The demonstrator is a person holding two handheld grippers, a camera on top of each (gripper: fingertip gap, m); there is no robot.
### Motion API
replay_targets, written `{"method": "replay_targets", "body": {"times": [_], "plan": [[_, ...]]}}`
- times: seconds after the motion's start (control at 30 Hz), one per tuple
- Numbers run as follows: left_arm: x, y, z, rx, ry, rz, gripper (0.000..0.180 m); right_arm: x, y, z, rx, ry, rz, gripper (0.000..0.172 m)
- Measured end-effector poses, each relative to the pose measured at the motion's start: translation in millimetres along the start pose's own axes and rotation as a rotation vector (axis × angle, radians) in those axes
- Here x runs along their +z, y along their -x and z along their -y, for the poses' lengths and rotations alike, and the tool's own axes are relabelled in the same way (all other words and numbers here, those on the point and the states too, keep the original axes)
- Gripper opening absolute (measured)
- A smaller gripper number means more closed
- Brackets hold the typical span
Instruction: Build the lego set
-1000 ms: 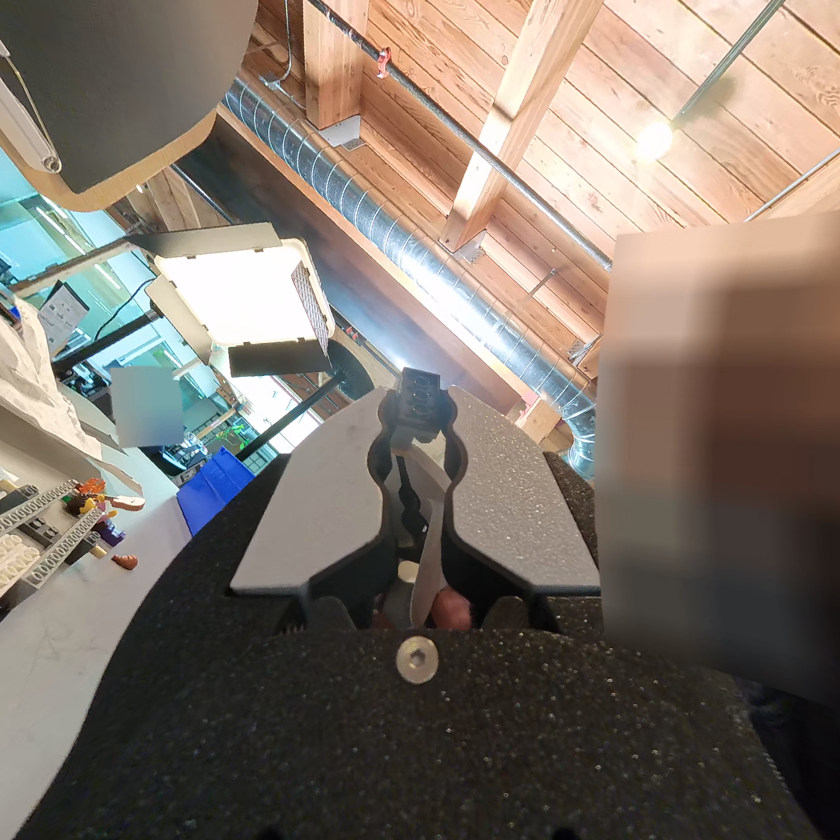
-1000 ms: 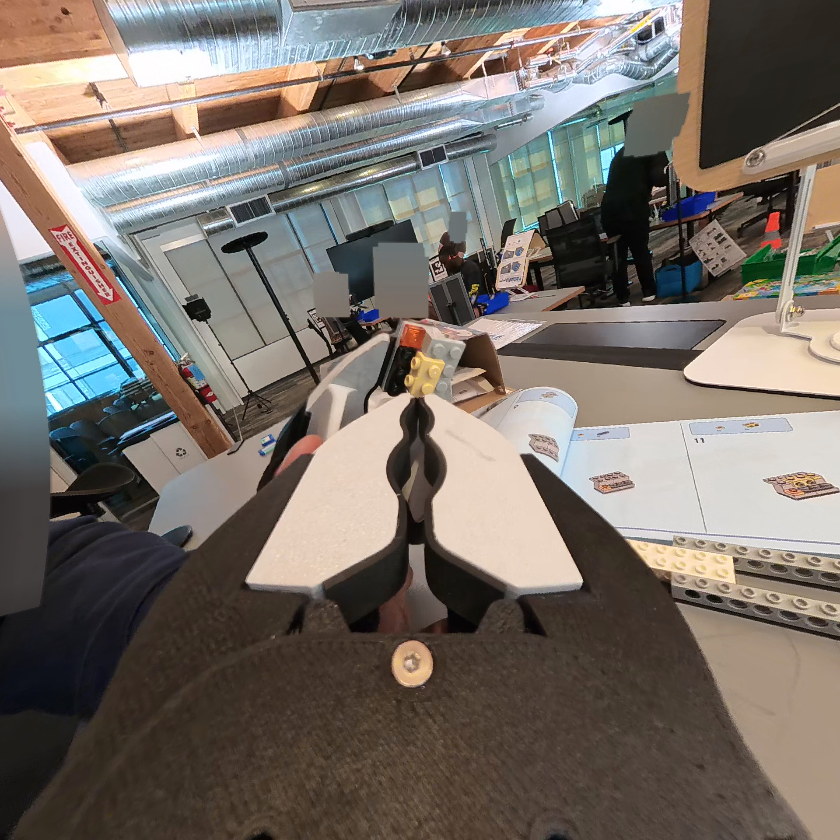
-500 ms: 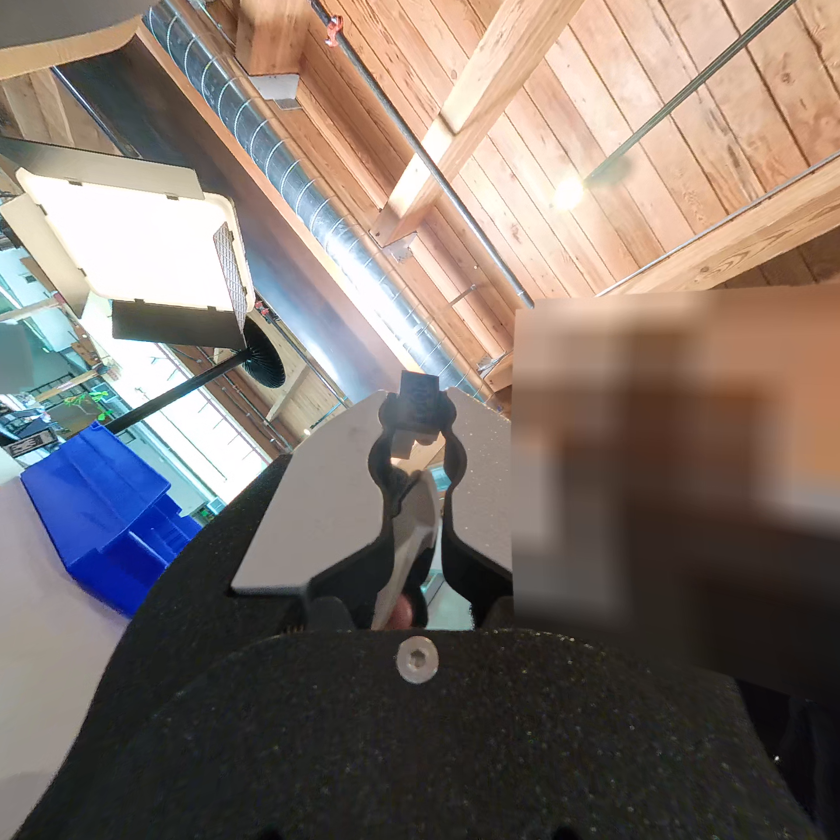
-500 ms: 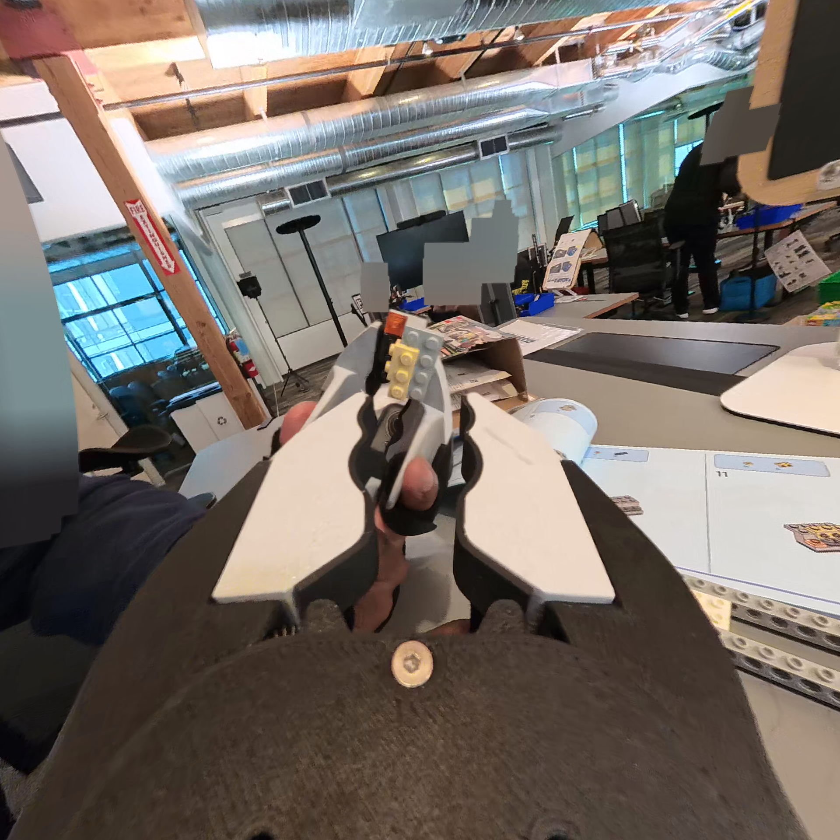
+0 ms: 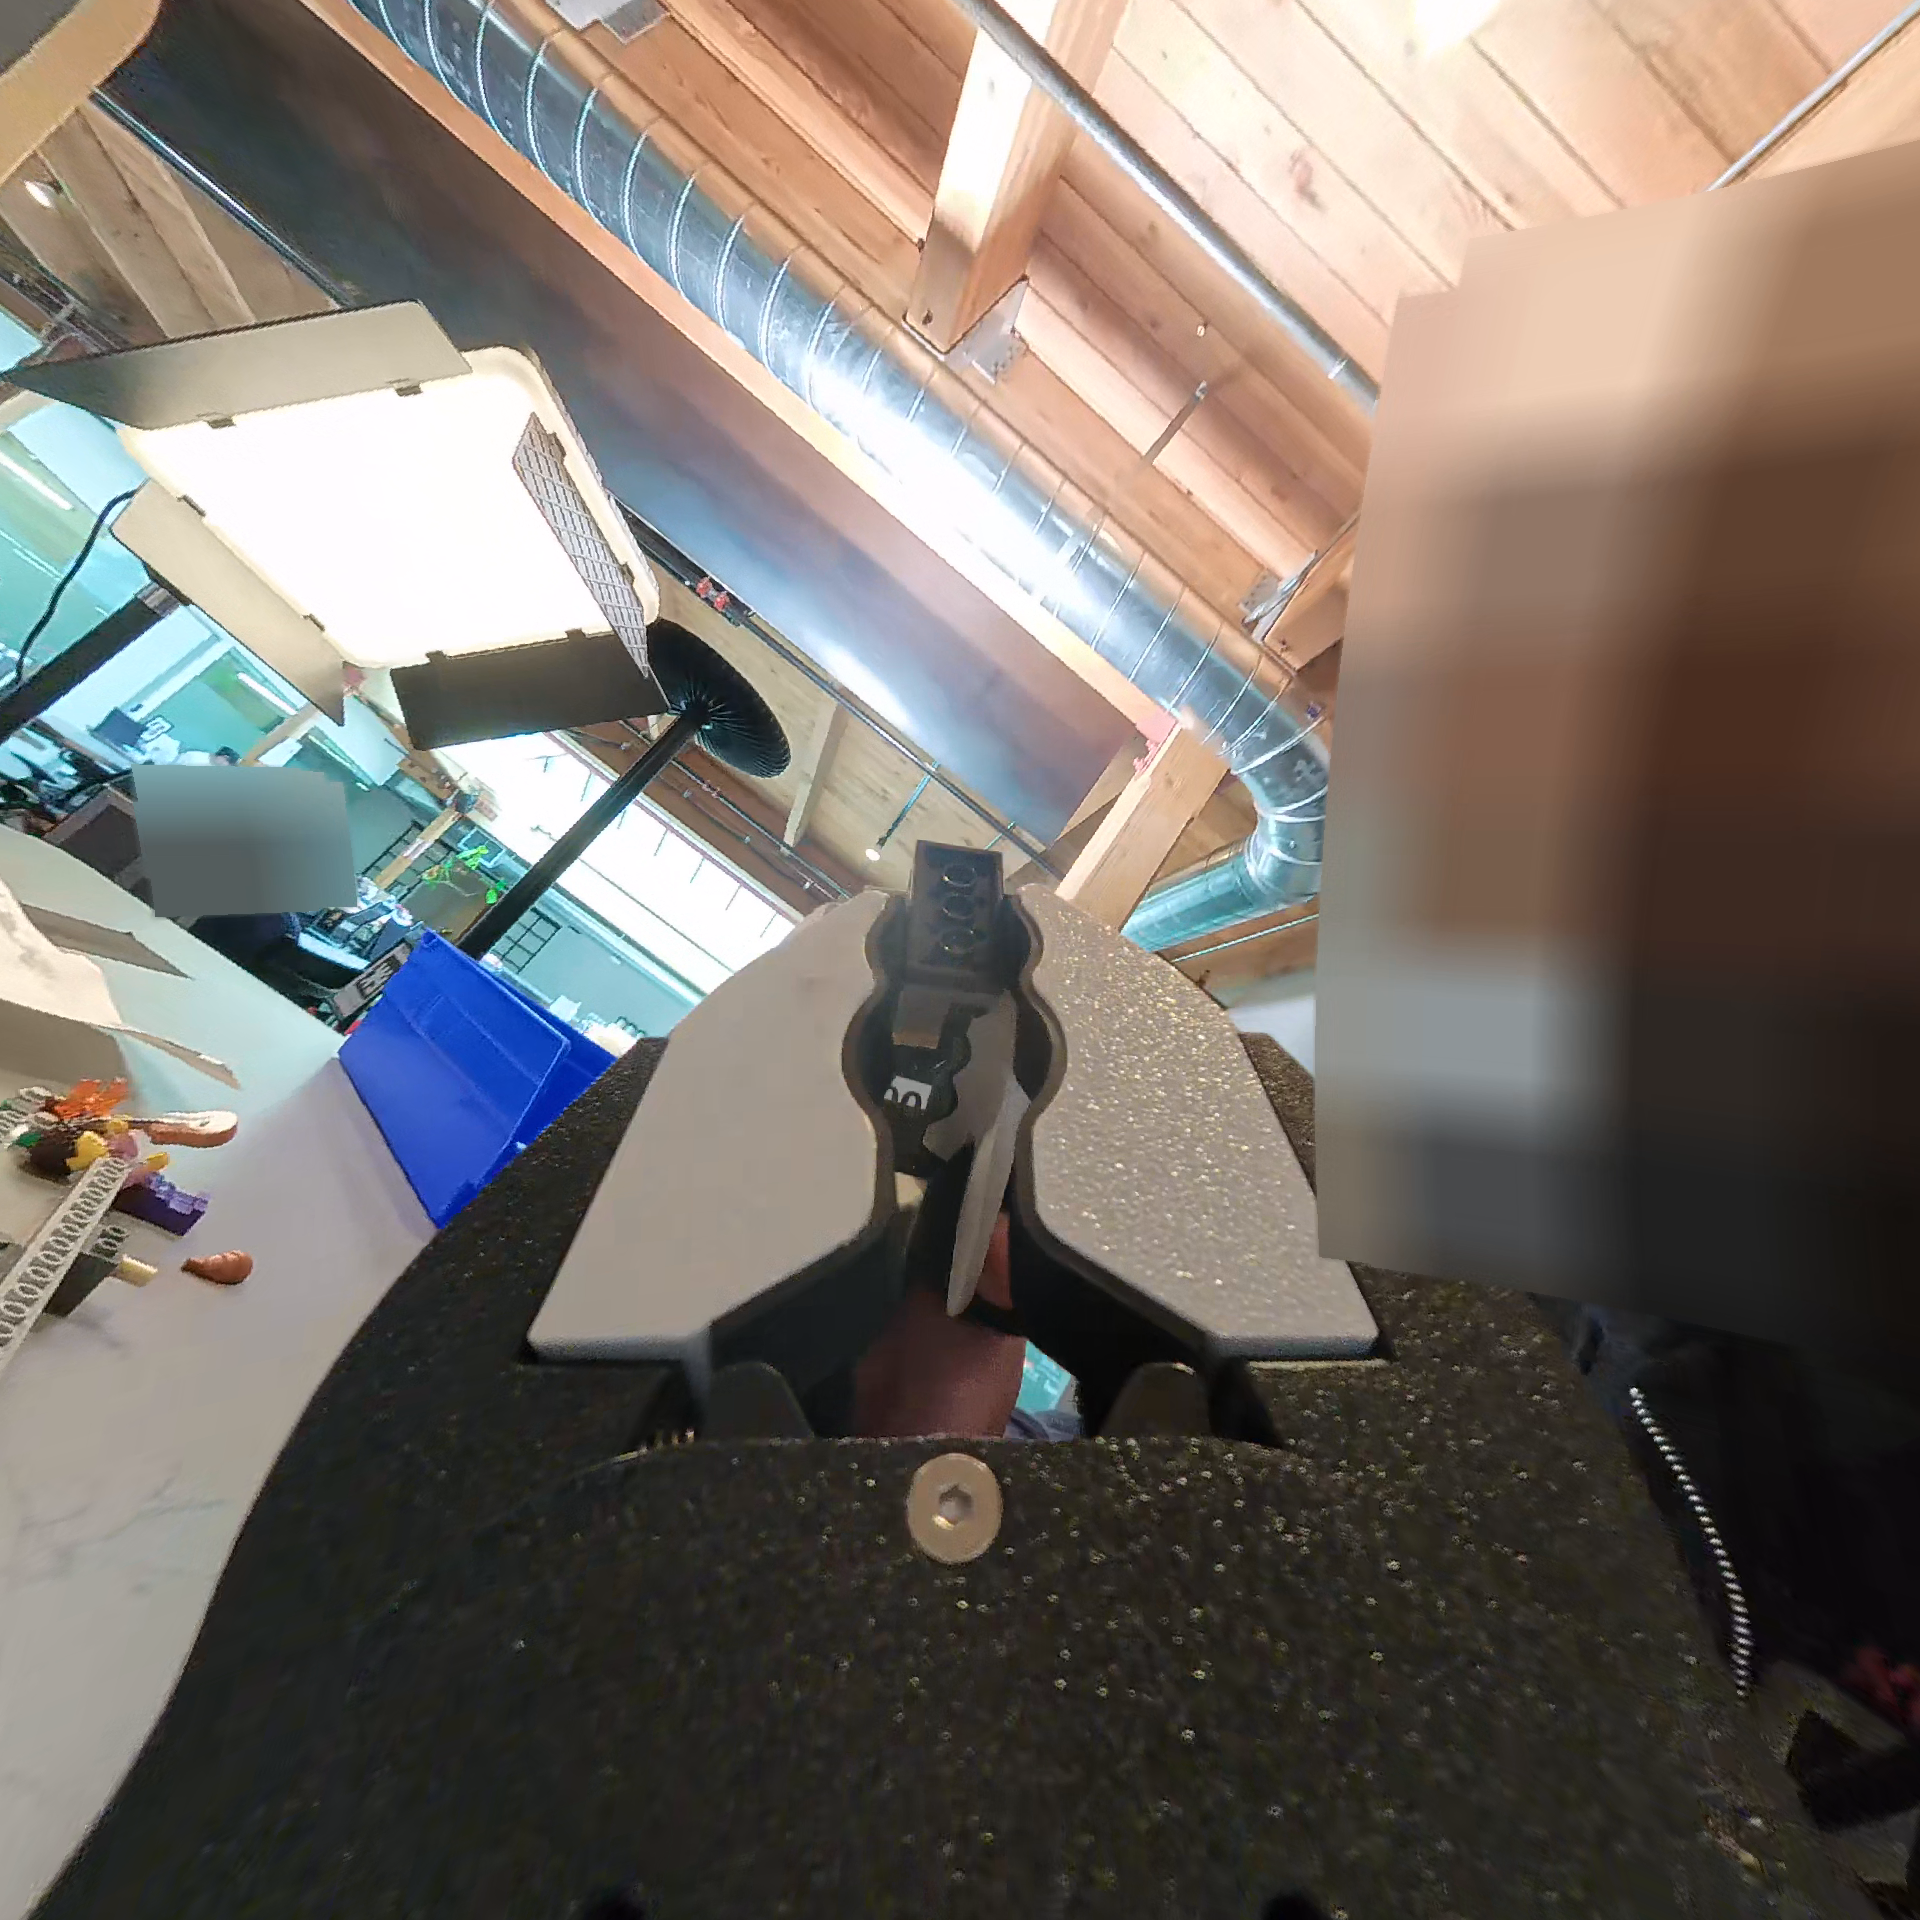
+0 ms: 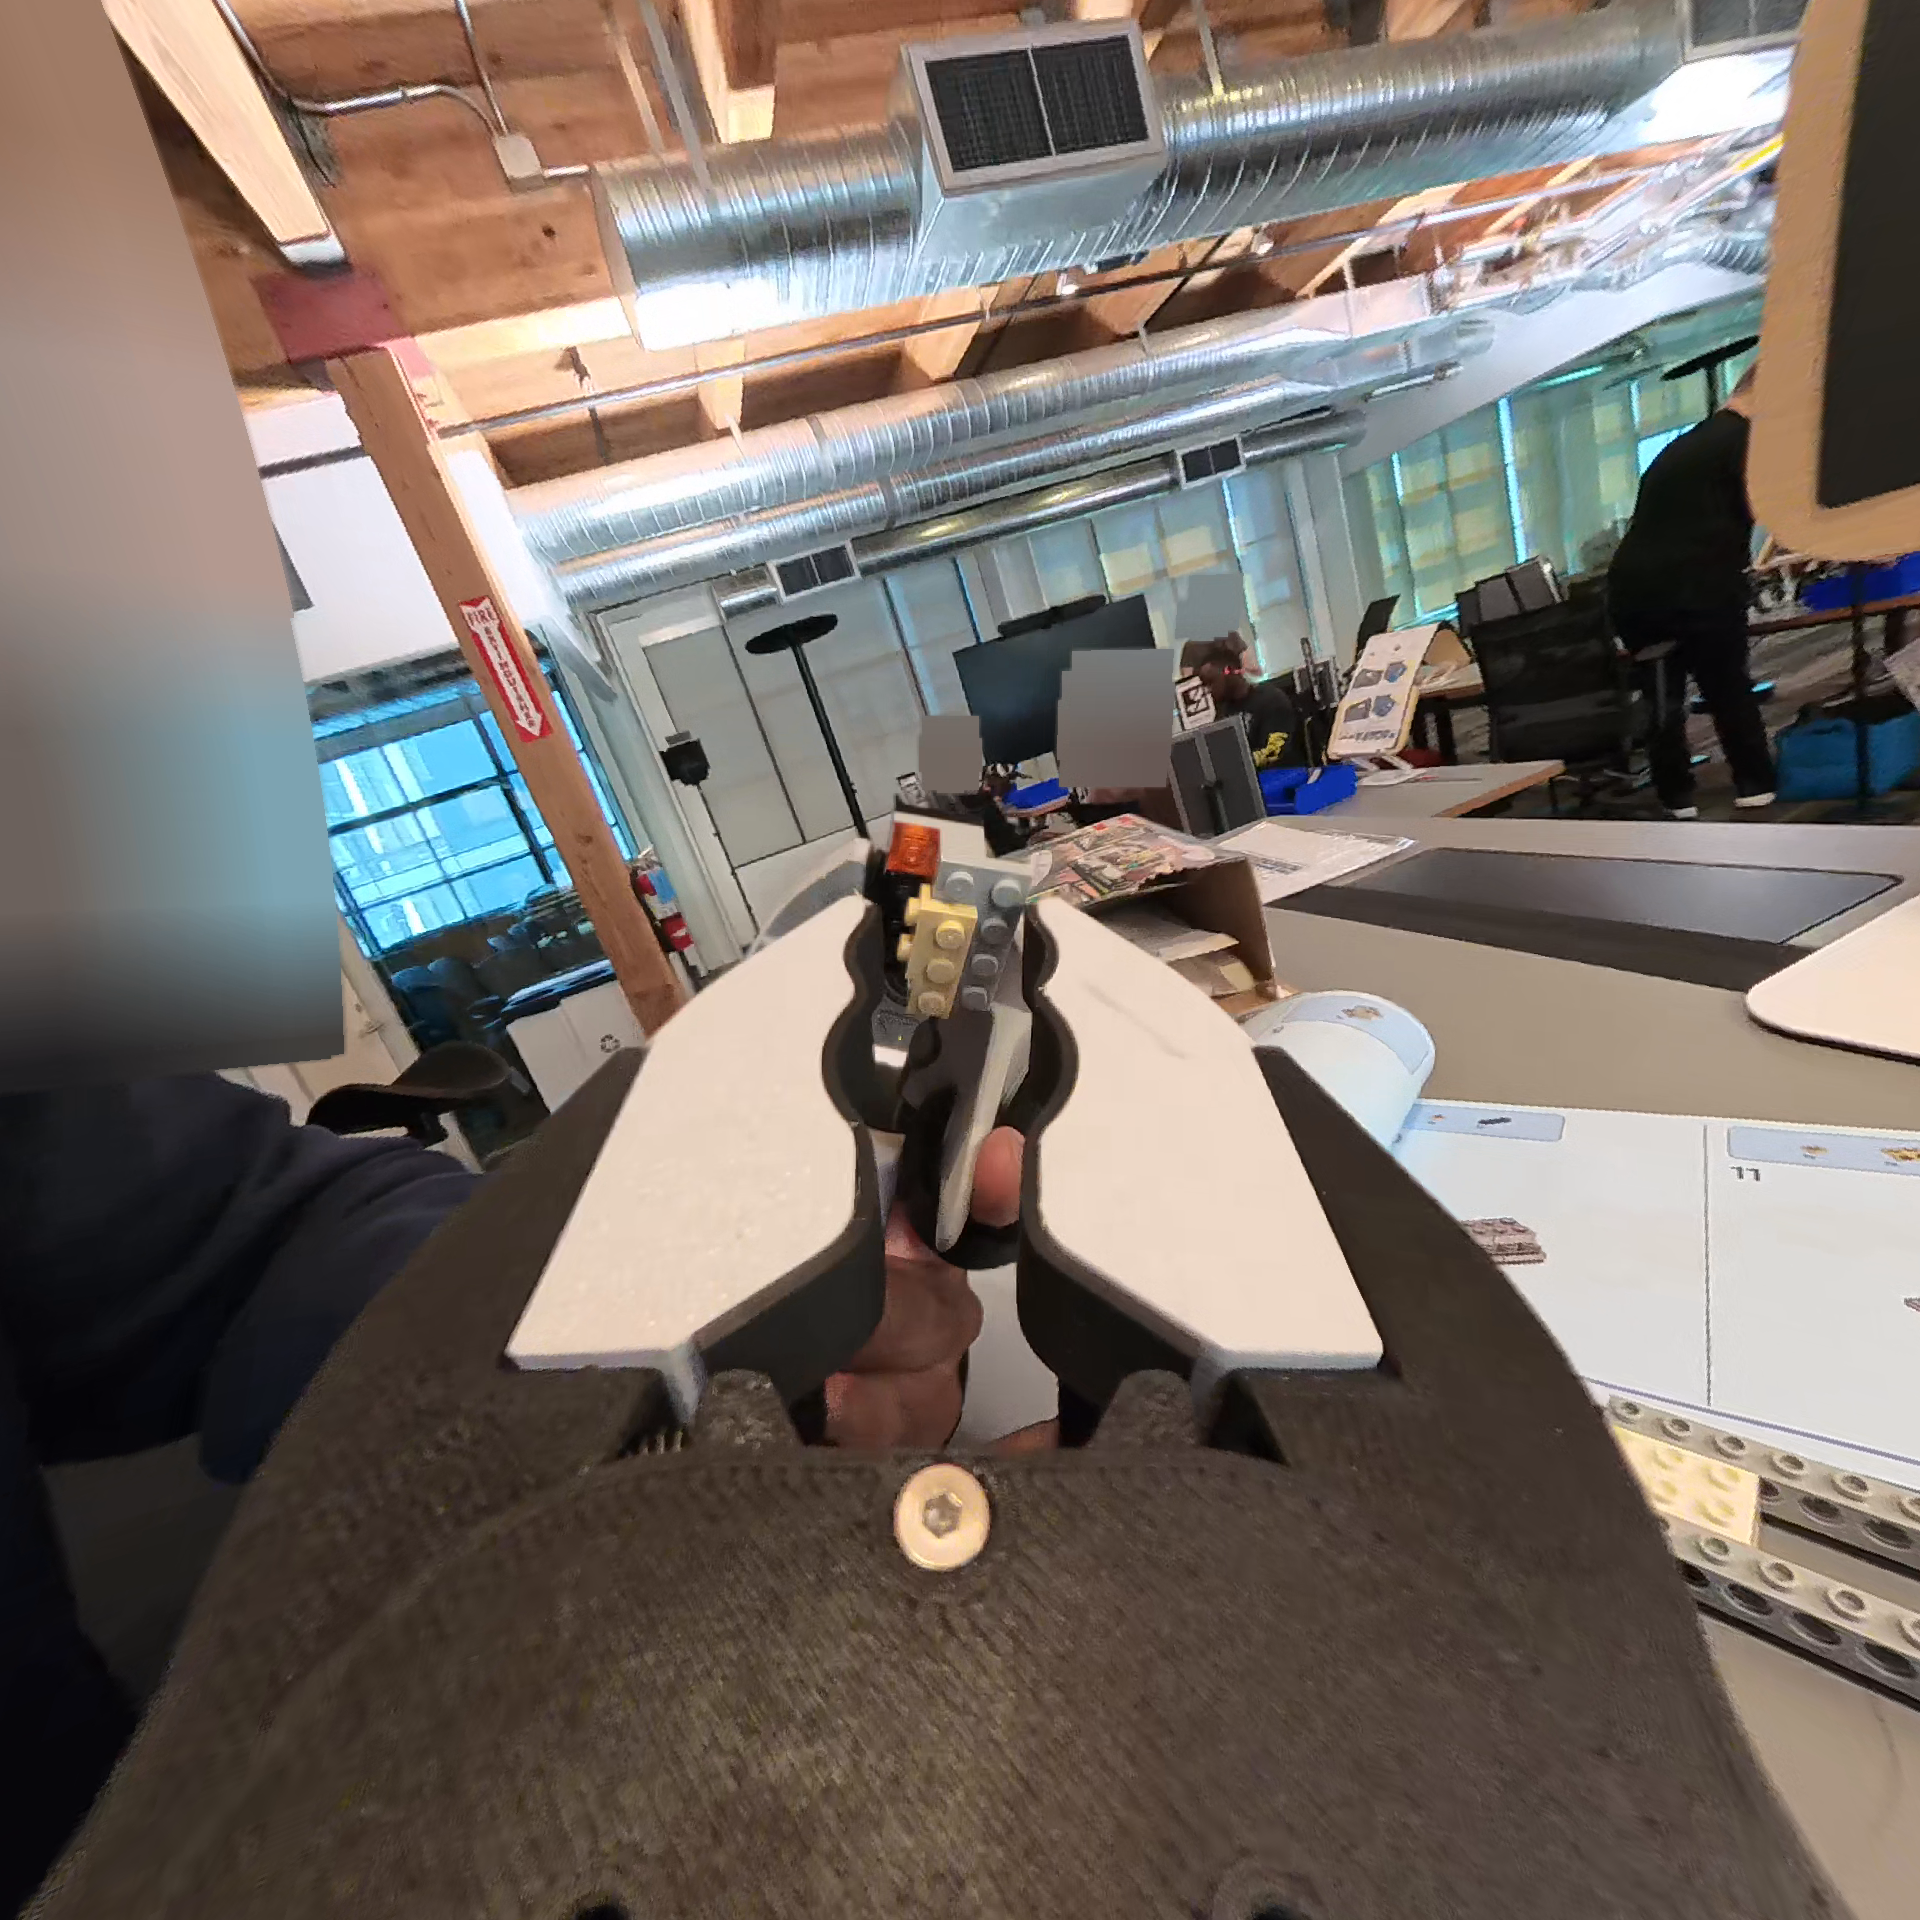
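The left claw (image 5: 956,940) is clamped on a small toy-brick assembly (image 5: 954,914), held up in the air. From the left wrist view only its dark underside with three round sockets shows, with both pads against its sides. In the right wrist view the same assembly (image 6: 951,930) shows an orange tile, a black brick, a tan plate and a grey plate. It sits between the tips of the right claw (image 6: 948,935), which are a little apart. The grey plate is at the right pad, but I cannot tell whether the left pad presses.

One finger of the other claw and the person's hand (image 6: 920,1340) fill the slot behind the bricks and block what lies behind. A dark blue sleeve (image 6: 208,1247) lies at the left.

On the white table (image 5: 135,1507):
- grey holed toy beams with small coloured pieces (image 5: 73,1174)
- a loose brown piece (image 5: 221,1265)
- a blue plastic bin (image 5: 468,1081), contents hidden

On the right side:
- an open instruction booklet (image 6: 1621,1236)
- more grey holed beams (image 6: 1808,1538)
- an open brown cardboard box (image 6: 1236,925) with printed paper on top
- a white lamp base (image 6: 1860,987)
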State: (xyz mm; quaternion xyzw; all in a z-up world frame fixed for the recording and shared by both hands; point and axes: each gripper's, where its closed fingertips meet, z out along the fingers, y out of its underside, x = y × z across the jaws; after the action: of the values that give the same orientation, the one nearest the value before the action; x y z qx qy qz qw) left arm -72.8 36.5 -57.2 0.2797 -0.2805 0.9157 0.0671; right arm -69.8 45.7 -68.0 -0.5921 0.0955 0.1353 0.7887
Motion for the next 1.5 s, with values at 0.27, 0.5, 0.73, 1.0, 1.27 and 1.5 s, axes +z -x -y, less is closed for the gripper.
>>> {"method": "replay_targets", "body": {"times": [0.27, 0.5, 0.73, 1.0, 1.27, 1.5], "plan": [[0.2, 1.2, -0.3, 0.054, 0.017, 0.025, 0.018, 1.6, -0.4, 0.9, -0.011, 0.097, 0.028, 0.024], [2.2, 0.4, -2.5, 0.211, 0.126, 0.071, 0.026, -1.8, -1.7, 18.7, -0.146, 0.12, 0.006, 0.02], [-2.9, 8.3, 2.2, 0.321, 0.189, 0.176, 0.034, -22.6, -22.9, -4.4, -0.245, 0.454, -0.176, 0.02], [-15.6, 11.6, 37.2, 0.498, 0.184, 0.254, 0.034, -107.9, -56.8, -86.6, -0.587, 1.502, -0.318, 0.02], [-20.0, 22.4, 35.9, 0.508, 0.221, 0.278, 0.034, -109.3, -47.6, -116.3, -0.504, 1.623, -0.15, 0.02], [-18.0, 20.6, 23.0, 0.625, 0.314, 0.29, 0.034, -103.7, -48.4, -88.5, -0.483, 1.33, -0.118, 0.028]]}}
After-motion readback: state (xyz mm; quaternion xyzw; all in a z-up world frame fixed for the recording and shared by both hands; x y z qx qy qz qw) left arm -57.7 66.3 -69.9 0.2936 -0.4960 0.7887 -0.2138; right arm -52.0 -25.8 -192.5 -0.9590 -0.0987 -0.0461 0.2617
